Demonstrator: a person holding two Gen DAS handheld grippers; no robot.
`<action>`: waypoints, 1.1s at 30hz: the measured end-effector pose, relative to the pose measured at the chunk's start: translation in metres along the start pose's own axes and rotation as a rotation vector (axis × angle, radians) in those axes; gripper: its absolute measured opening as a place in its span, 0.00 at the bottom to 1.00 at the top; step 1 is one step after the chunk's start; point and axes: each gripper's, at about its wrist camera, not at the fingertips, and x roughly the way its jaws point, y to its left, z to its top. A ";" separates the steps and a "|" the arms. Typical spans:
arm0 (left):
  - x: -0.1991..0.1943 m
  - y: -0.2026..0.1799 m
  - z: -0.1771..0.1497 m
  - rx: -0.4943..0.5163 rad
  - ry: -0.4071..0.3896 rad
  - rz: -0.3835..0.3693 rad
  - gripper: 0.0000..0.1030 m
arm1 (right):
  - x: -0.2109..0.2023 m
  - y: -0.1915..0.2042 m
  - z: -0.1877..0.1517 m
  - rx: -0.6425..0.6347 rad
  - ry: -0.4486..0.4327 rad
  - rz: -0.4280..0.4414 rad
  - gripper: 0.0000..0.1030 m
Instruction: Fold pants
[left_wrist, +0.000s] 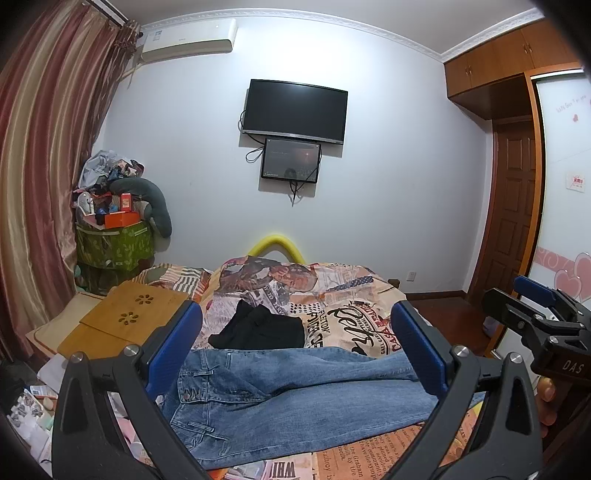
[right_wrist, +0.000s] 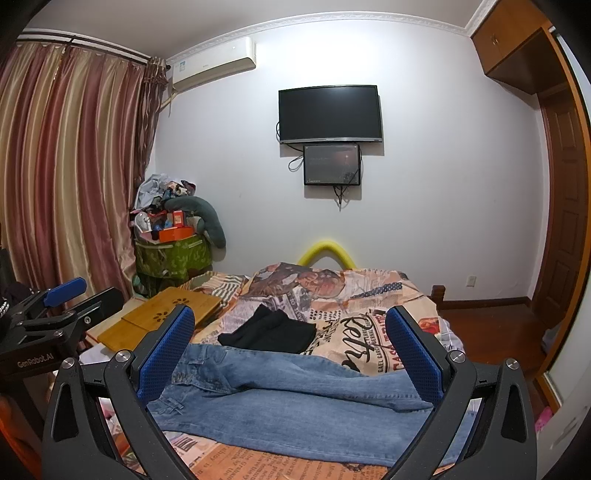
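Jeans (left_wrist: 295, 398) lie flat across the near end of the bed, waistband to the left, legs running right; they serve as landmark below.

Left wrist view only: low at far left of the jeans, a clutter of small items (left_wrist: 33, 406) beside the bed; at far right, the right gripper (left_wrist: 532, 295) seen from the side w/ white "DAS" on its body, a bare hand (left_wrist: 546, 402) under it, and a sliding wardrobe door (left_wrist: 565, 184) w/ pink hearts and faint script too small to read.

Right wrist view only: left of the jeans, the left gripper (right_wrist: 66, 291) seen side-on, marked "GenRobot.AI"; far right, more of the wood floor (right_wrist: 491, 332).

Both views: bamboo lap desk (left_wrist: 129, 317) left of and behind the waistband, black folded garment (left_wrist: 258, 328) just behind the jeans, touching or nearly so. Newsprint-pattern duvet (left_wrist: 351, 314) under all; readable bits incl. "CASA" and "WHIL" upside down. Wall-mounted TV (left_wrist: 295, 110) and smaller screen (left_wrist: 290, 160) well behind.

Left gripper (left_wrist: 295, 339) hangs released, blue pads wide apart, framing the jeans w/o touching. Right gripper (right_wrist: 290, 339) likewise spread, grasping nothing.

Room: near hem of the jeans sits short of the bed edge; duvet lies bare behind and right of the black garment; floor lies open off the right side.
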 end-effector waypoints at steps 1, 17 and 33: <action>0.000 0.000 0.000 0.000 0.000 0.001 1.00 | 0.000 0.000 0.000 0.000 0.000 -0.001 1.00; 0.002 0.003 -0.002 0.000 0.000 0.001 1.00 | 0.003 0.001 -0.002 -0.002 0.004 0.000 1.00; 0.046 0.012 0.002 0.023 0.052 0.001 1.00 | 0.034 -0.011 -0.007 0.009 0.048 -0.009 1.00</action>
